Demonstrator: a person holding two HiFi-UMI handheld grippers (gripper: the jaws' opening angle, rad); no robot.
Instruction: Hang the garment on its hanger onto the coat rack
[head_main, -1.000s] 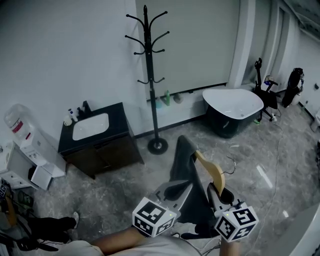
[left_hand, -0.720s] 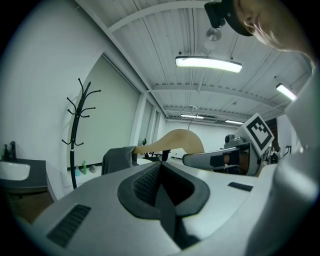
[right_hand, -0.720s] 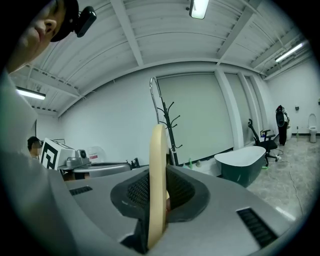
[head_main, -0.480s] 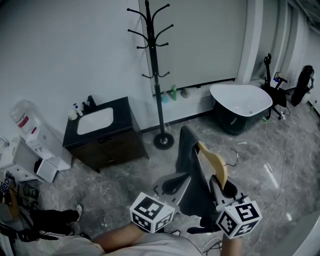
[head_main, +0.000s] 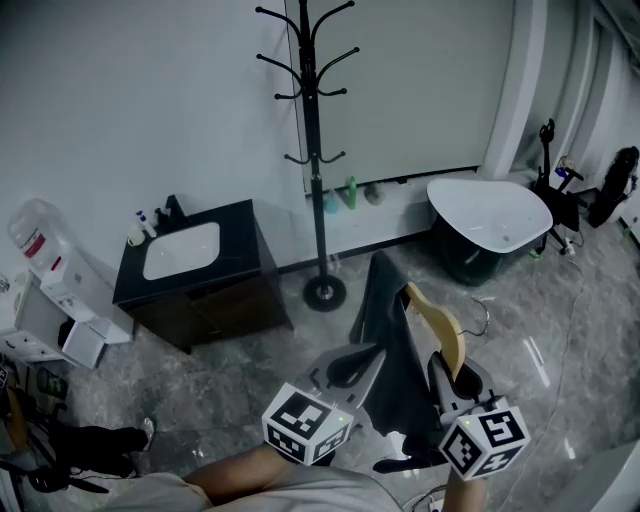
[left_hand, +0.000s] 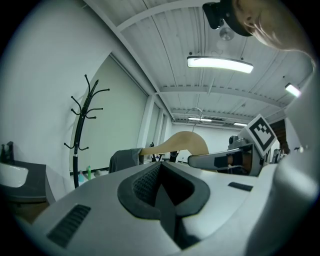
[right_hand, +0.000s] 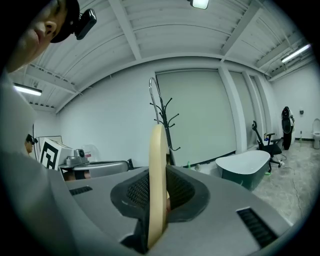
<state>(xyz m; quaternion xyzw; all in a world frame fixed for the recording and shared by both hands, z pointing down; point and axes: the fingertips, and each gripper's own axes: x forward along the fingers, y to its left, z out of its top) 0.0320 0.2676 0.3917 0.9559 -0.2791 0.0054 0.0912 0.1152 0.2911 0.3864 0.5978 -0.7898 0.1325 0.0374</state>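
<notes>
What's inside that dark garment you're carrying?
A wooden hanger: one bare arm sticks out of the garment, clamped in the right tool. Its other arm is covered by the fabric.

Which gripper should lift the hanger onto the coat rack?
Right. The right gripper is shut on the wooden hanger, facing the coat rack; the left gripper sits beside the garment, off the hanger.

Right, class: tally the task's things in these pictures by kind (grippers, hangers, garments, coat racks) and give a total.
grippers: 2, the left gripper and the right gripper
wooden hanger: 1
garment: 1
coat rack: 1
total: 5
</notes>
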